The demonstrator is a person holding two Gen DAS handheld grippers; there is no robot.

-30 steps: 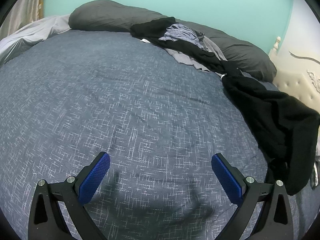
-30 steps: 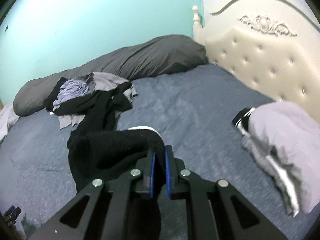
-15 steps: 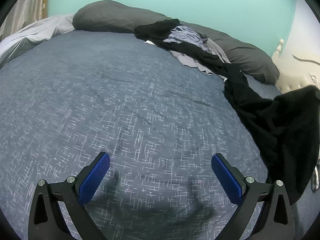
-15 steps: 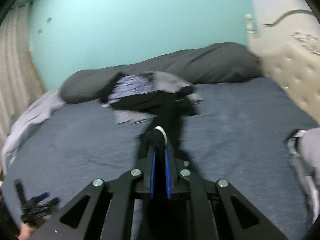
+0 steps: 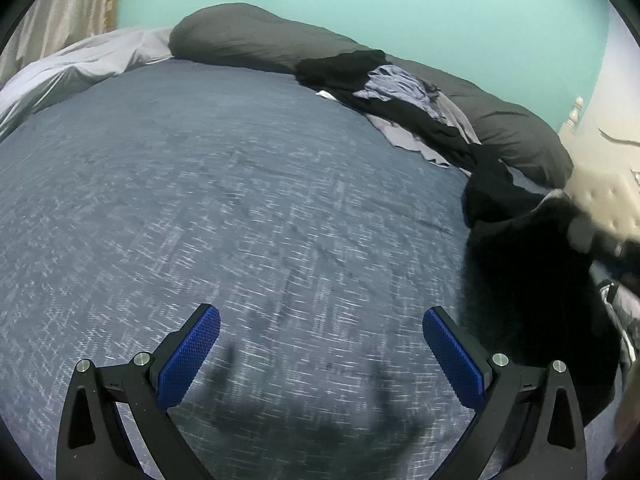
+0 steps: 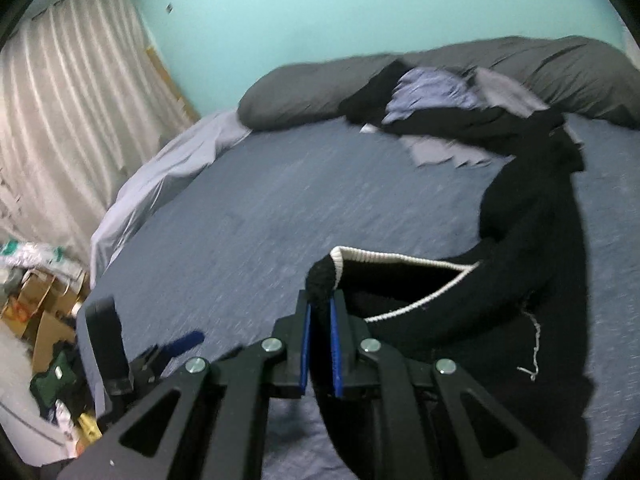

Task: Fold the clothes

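A black knit sweater (image 6: 532, 248) with a white ribbed edge trails across the bed from a clothes pile. My right gripper (image 6: 320, 312) is shut on the sweater near its white-trimmed edge and holds it lifted. In the left wrist view the sweater (image 5: 532, 280) hangs at the right, with the right gripper blurred behind it. My left gripper (image 5: 320, 344) is open and empty, low over the blue-grey bedspread (image 5: 240, 200). A pile of black, lilac and grey clothes (image 5: 392, 88) lies at the far side against a long dark grey pillow (image 5: 256, 40).
A cream tufted headboard (image 5: 600, 184) stands at the right. A pale grey sheet (image 6: 168, 164) is bunched at the bed's left edge. Curtains (image 6: 68, 100), boxes and clutter (image 6: 44, 308) lie beyond it. The left gripper (image 6: 120, 356) shows low left in the right wrist view.
My right gripper has swung left and pulled the black sweater up and across the bed, drawing it out of the pile. My left gripper has stayed open over the bedspread.
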